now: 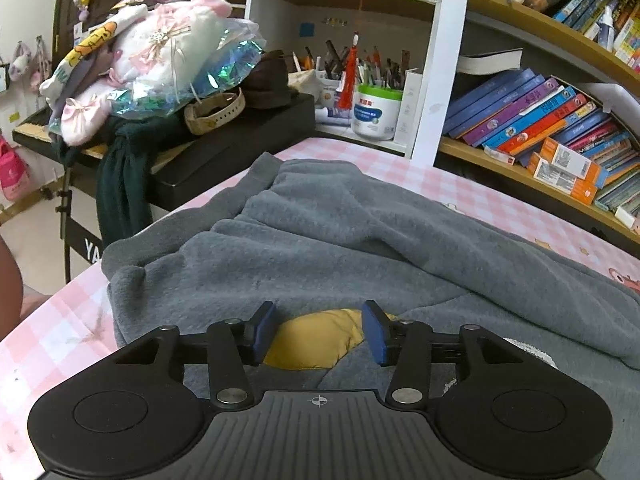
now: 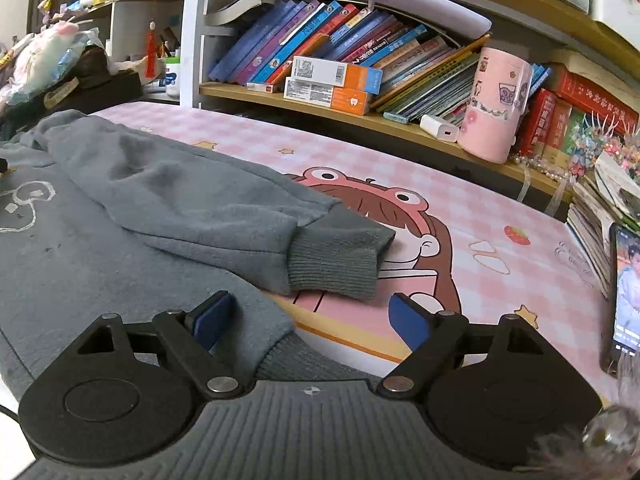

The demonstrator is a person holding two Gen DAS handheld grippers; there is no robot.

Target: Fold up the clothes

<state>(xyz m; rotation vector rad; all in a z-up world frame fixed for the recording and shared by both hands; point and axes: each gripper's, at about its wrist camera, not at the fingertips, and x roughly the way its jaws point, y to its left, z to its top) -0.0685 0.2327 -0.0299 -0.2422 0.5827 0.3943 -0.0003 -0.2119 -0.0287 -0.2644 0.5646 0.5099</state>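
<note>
Two grippers hover low over a grey fleece sweatshirt (image 1: 340,240) spread on a pink checked cartoon mat (image 2: 460,216). On the left wrist camera the left gripper (image 1: 319,330) stands with its blue pads apart at a middling width, nothing pinched between them; a yellow patch (image 1: 316,340) on the sweatshirt shows in the gap, its lower edge cut off behind the gripper body, so what it depicts is hard to tell. At 12 o'clock the garment bunches into folds that hide how its far side lies. At 10 o'clock a heap of pink and white plush things (image 1: 152,52) sits on a black keyboard (image 1: 240,140), partly wrapped in iridescent film.

On the right wrist camera the right gripper (image 2: 312,318) is spread wide and empty. Its left pad (image 2: 212,320) sits over the sweatshirt's ribbed hem, its right pad over the bare mat; whether the left pad touches the cloth cannot be told. At 12 o'clock a sleeve lies folded across the body, its ribbed cuff (image 2: 340,264) resting on the mat. A white outline print (image 2: 24,208) at 9 o'clock runs out of frame. At 3 o'clock a phone (image 2: 624,296) is cut by the edge. Slanted books (image 2: 320,40) fill the shelf at 12 o'clock.
</note>
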